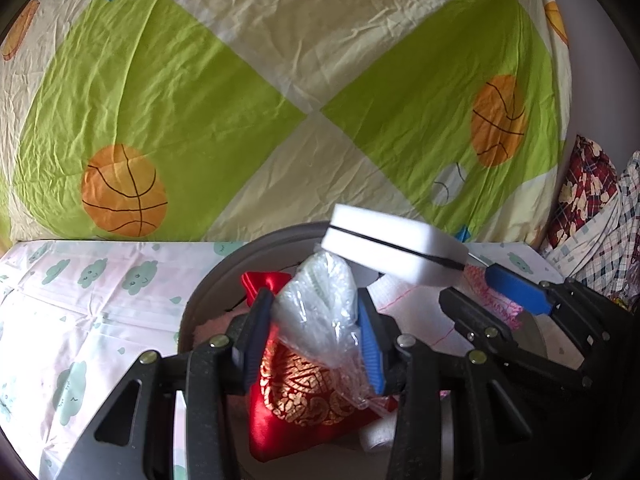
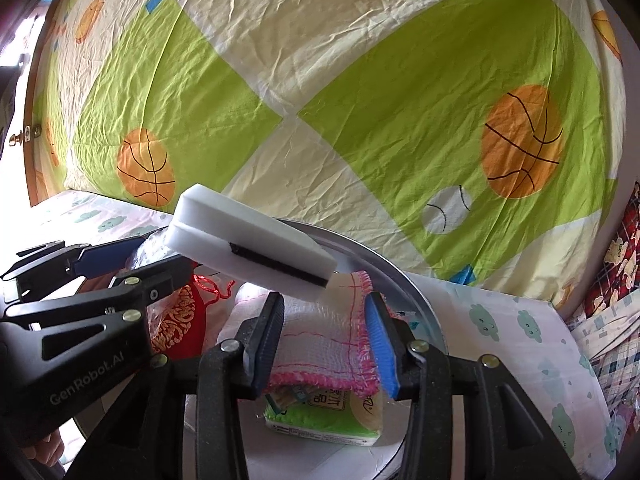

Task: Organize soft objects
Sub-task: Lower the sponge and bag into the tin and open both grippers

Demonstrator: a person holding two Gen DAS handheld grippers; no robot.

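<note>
Cloth with pink stitched edge [image 2: 324,344] seen clearly only from the right wrist: spanning the part-open right gripper [image 2: 324,304], both pads touching its sides, just above a green tissue packet [image 2: 324,420] lying in the grey basin [image 2: 416,292]. Packet hidden from the left wrist view

From the left wrist instead: left gripper [image 1: 312,298] closed partway on a clear plastic bag [image 1: 320,276] of white filling, pinched at both sides, directly over a red brocade pouch [image 1: 304,412] in the same basin. From the right wrist, only slivers of that pouch and bag, behind the left gripper's black frame

White sponge [image 1: 392,248] with a thin black layer, ahead of both grippers and between them, tilted over the basin's far side; cannot tell what bears it. Blocking part of the basin rim and the cloth's far edge

Beyond the grippers, crumpled green-and-cream sheet with basketballs [image 1: 200,80] filling the background; cloud-print cover [image 1: 80,300] beneath the basin; plaid fabrics [image 1: 592,208] off to the right
</note>
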